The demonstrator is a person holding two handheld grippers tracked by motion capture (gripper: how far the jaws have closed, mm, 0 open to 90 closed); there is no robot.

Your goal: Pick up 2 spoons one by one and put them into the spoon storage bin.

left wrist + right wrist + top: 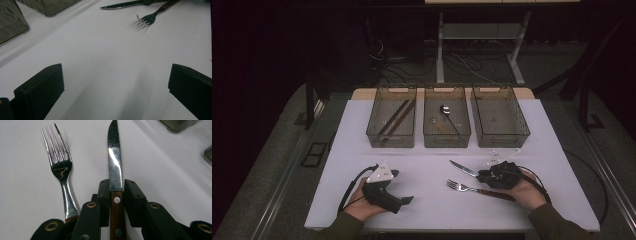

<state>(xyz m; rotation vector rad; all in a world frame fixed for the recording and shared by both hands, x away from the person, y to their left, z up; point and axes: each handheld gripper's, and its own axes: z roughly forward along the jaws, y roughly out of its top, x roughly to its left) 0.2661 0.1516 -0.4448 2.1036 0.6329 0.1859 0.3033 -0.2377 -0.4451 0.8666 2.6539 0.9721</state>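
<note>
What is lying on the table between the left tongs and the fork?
Nothing. In the left gripper view, bare white table runs from the open left tongs up to the fork; the knife lies beyond.

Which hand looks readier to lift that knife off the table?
Right. The right gripper already has its jaws closed on the knife beside the fork; the left gripper sits open, apart.

The right gripper (116, 192) clamps its two black jaws on a knife (114, 165) where blade meets wooden handle, tip pointing to twelve o'clock, while a fork (60, 167) lies just beside at nine o'clock.
</note>
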